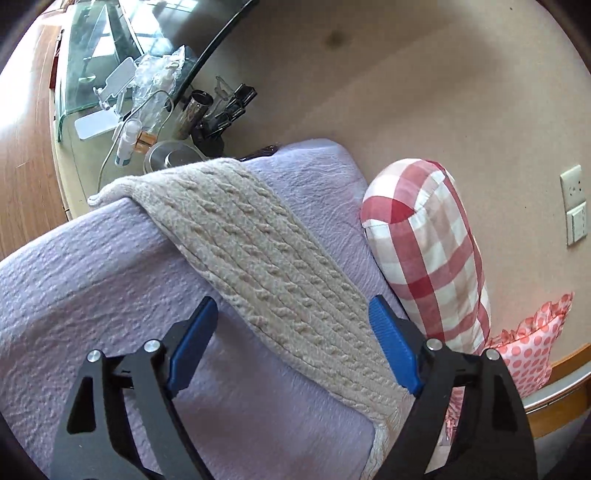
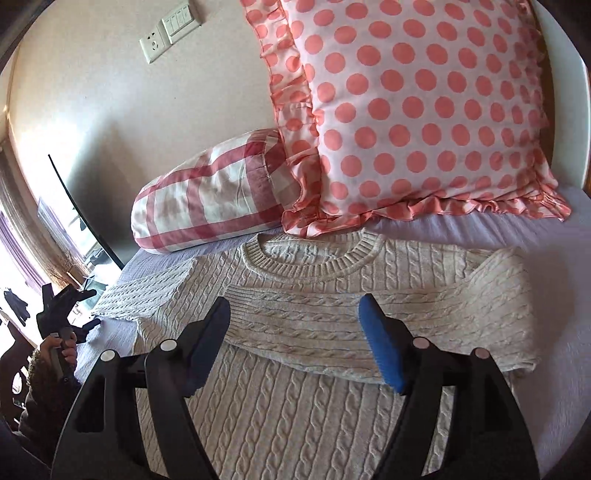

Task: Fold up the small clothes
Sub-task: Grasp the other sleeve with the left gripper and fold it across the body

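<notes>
A cream cable-knit sweater (image 2: 295, 398) lies flat on the lilac bedspread (image 2: 565, 332), collar toward the pillows. Its right sleeve (image 2: 332, 317) is folded across the chest. Its left sleeve (image 1: 258, 258) stretches out to the bed's edge. My left gripper (image 1: 295, 314) is open and empty, its blue fingers (image 1: 195, 343) on either side of that sleeve, just above it. It also shows at the far left of the right wrist view (image 2: 70, 295), held in a hand. My right gripper (image 2: 295, 310) is open and empty above the chest and folded sleeve.
A red-checked bolster (image 2: 207, 206) and a pink polka-dot pillow (image 2: 417, 110) lie against the wall behind the collar. A cluttered bedside table (image 1: 147, 107) with a bottle, cables and a glass top stands past the bed's edge. Wall sockets (image 2: 170, 29) are above.
</notes>
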Tool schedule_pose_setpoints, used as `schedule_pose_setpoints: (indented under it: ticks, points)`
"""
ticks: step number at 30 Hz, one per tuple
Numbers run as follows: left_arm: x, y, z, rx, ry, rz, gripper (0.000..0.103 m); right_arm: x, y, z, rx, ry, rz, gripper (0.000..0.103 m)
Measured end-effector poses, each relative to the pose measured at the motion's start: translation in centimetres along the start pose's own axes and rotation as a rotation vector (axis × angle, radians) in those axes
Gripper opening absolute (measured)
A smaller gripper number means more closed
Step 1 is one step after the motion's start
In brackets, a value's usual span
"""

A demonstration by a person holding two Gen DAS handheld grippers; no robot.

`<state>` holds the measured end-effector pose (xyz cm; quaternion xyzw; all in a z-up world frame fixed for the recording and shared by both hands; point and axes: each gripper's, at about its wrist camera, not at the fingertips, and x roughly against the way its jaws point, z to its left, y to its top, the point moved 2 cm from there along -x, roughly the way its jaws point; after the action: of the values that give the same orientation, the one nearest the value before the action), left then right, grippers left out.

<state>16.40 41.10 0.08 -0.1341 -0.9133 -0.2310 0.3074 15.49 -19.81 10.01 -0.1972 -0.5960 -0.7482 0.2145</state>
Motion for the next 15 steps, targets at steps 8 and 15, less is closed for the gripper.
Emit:
schedule_pose_setpoints:
  ticks: [8, 15]
  points:
    - [-0.8, 3.8, 3.1, 0.146, 0.030, -0.014, 0.020, 0.6, -1.6, -3.1, -0.090, -0.006, -0.003, 0.074]
    - [0.9, 2.5, -7.8, -0.263, 0.177, -0.098, 0.007, 2.2, -1.0, -4.1, -0.089, 0.002, -0.049, 0.074]
